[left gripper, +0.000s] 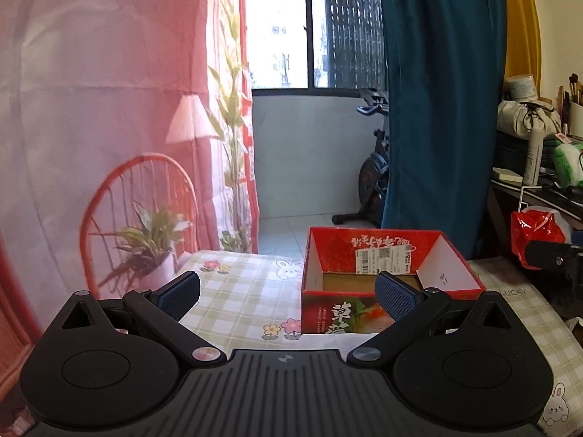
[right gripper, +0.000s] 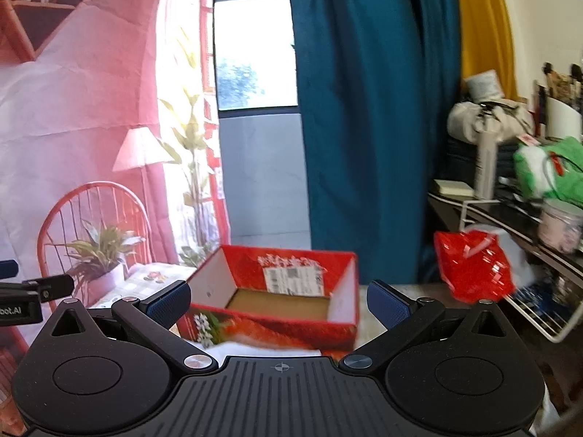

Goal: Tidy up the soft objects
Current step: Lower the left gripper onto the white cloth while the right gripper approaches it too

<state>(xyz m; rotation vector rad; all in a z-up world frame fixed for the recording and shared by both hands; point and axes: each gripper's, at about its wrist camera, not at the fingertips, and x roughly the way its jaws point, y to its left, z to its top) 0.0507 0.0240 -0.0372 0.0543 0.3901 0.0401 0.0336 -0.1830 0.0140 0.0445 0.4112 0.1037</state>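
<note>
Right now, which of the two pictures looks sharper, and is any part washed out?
Left wrist view: sharp, the red box label crisp, though the window glares white. Right wrist view: smeared by motion, the red box and red bag blurred, the window blown out. Both bend straight lines at the edges.
</note>
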